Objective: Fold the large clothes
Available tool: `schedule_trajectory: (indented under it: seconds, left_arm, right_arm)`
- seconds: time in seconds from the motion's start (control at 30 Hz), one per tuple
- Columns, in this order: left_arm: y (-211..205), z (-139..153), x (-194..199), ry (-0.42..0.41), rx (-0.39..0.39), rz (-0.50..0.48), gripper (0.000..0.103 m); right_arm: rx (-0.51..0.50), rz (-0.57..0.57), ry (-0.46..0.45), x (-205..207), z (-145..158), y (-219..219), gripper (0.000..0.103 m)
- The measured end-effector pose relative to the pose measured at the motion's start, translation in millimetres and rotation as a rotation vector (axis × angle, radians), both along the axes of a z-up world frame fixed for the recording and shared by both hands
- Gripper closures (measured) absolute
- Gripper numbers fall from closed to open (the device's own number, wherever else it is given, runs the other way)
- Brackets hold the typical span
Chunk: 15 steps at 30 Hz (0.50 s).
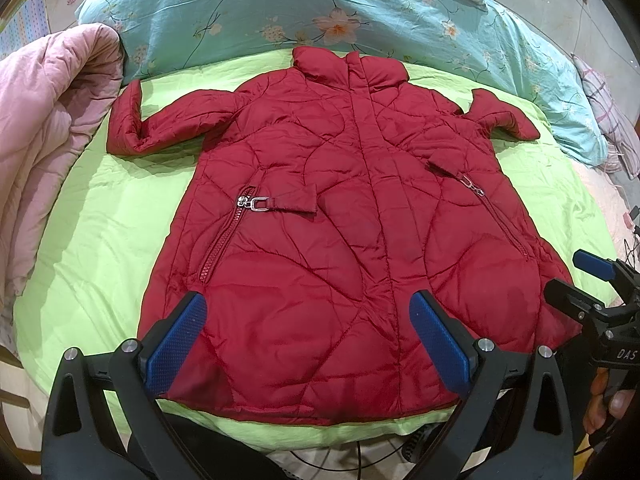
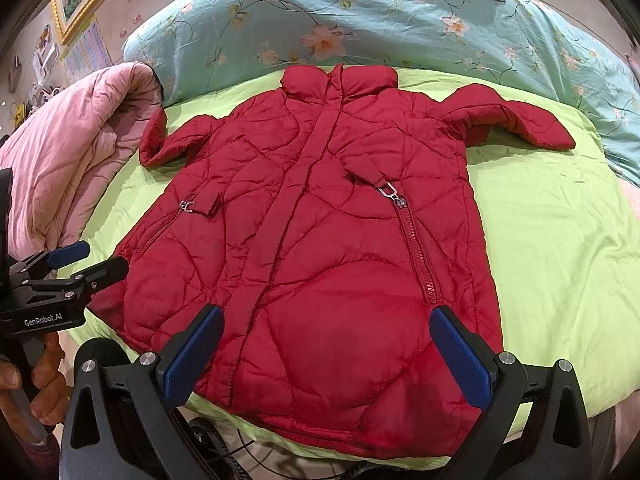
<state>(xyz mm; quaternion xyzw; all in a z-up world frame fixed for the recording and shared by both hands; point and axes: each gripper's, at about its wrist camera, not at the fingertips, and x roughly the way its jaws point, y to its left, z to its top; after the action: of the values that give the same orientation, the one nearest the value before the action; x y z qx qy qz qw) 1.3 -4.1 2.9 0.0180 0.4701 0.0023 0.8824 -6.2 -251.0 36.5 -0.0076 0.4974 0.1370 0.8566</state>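
Left gripper (image 1: 307, 344) fingers spread wide, holding nothing, poised over coat hem. Right gripper (image 2: 326, 356) fingers likewise spread, empty. Red quilted coat (image 1: 340, 220) lies flat, front up, on lime-green sheet (image 1: 100, 240) of bed; glossy puffy fabric, curved stitching, metal zipper pulls (image 1: 256, 204). Pink quilt (image 1: 48, 120) bunched at left; floral teal duvet (image 1: 280, 12) beyond collar.

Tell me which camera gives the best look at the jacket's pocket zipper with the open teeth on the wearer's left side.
The right wrist view: the pocket zipper runs large and sharp down the red jacket, teeth and metal pull clear. In the left wrist view the same zipper sits off toward the jacket's edge, thin and foreshortened, with only its pull easy to see.
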Motion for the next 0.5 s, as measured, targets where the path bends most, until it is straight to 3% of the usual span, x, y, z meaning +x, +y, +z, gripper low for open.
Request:
schedule_trajectory:
  seconds: [0.17,0.2,0.37,0.5]
  left_arm:
    - [-2.0,0.7,2.9,-0.004,0.007,-0.002,0.001]
    - [-0.8,-0.4,4.7,0.008,-0.043,-0.004,0.001]
    - [2.0,-3.5,11.7,0.039,-0.132,-0.011,0.001]
    - [2.8,-4.3,16.6,0.024,-0.131,-0.019,0.001]
  right_arm:
    - [0.008,-0.006,-0.012,2.3,-0.1,-3.2,0.000]
    - [0.010,-0.008,-0.013,3.5,0.3,-3.5,0.000]
    - [0.019,-0.014,-0.031,7.6,0.0,-7.9,0.000]
    - [0.041,-0.020,-0.036,13.6,0.2,-14.2,0.000]
